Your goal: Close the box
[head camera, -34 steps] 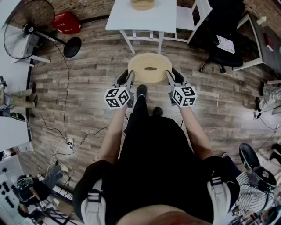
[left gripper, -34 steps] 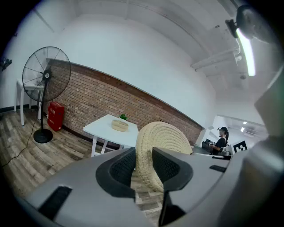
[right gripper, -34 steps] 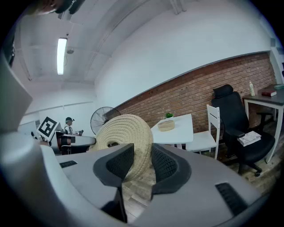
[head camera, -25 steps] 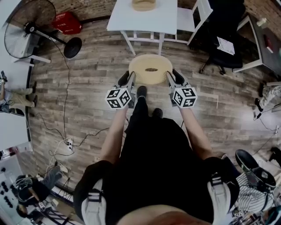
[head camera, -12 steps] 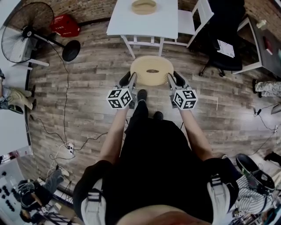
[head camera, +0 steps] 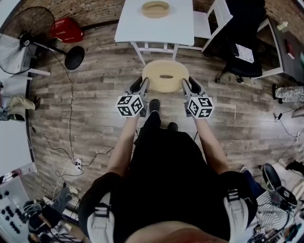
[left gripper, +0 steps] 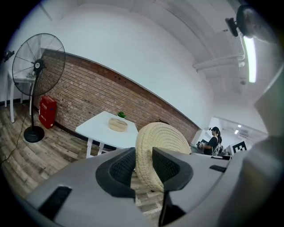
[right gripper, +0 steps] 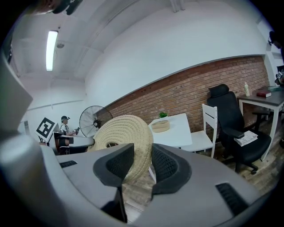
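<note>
left gripper [head camera: 138,87]: jaws are clamping the left rim of the woven lid [head camera: 165,75]; the left gripper view is showing the rim wedged between both pads, with no gap.
right gripper [head camera: 189,86]: is doing the same on the opposite rim; in the right gripper view the pads are pressing on the weave from both sides.
lid: is hanging between the two grippers in front of the person, over the floor, face up and looking roughly level; the slot in its centre is showing.
box [head camera: 156,8]: is sitting open on the white table [head camera: 142,26], near the far edge, with nothing on top of it.
bearing: box is lying straight ahead of the lid and well apart from it, a touch left of the lid's centre in the head view.
cross-check: left gripper view is putting the box [left gripper: 118,125] left of its jaws, right gripper view is putting it [right gripper: 160,126] right of its jaws, so it is sitting between the two lines of sight.
axis: lid is round, so no long axis; the grip line is running left to right, square to the approach.
nearer hand: neither, both looking about equally far from the box.
next, my read: carrying forward, centring over the box, then lowering flat.
</note>
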Demonstrator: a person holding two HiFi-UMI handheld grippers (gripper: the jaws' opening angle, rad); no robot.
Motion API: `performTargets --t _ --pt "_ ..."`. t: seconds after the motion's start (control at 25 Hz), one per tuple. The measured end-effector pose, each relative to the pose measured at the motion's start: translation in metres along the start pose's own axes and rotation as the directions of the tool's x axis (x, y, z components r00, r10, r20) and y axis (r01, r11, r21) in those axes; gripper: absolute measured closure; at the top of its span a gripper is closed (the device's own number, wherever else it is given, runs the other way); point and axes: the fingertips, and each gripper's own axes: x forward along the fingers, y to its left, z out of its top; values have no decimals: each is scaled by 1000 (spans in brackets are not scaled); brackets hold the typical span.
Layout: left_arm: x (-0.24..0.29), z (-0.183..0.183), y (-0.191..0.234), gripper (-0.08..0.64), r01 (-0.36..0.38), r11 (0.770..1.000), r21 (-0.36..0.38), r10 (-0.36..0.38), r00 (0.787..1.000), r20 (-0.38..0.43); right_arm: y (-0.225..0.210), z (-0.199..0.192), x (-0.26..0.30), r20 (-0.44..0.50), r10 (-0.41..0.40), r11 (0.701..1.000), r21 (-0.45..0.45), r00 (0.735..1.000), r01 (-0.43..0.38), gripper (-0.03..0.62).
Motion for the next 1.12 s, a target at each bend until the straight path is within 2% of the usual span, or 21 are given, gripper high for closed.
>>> performTargets --t 0.6,1.12 --pt "43 22 42 430 45 999 8 -45 998 -40 -5 9 55 -4 -52 998 20 999 52 471" --pt "67 49 83 430 67 998 11 -67 997 -40 4 23 102 6 -70 998 10 998 69 471"
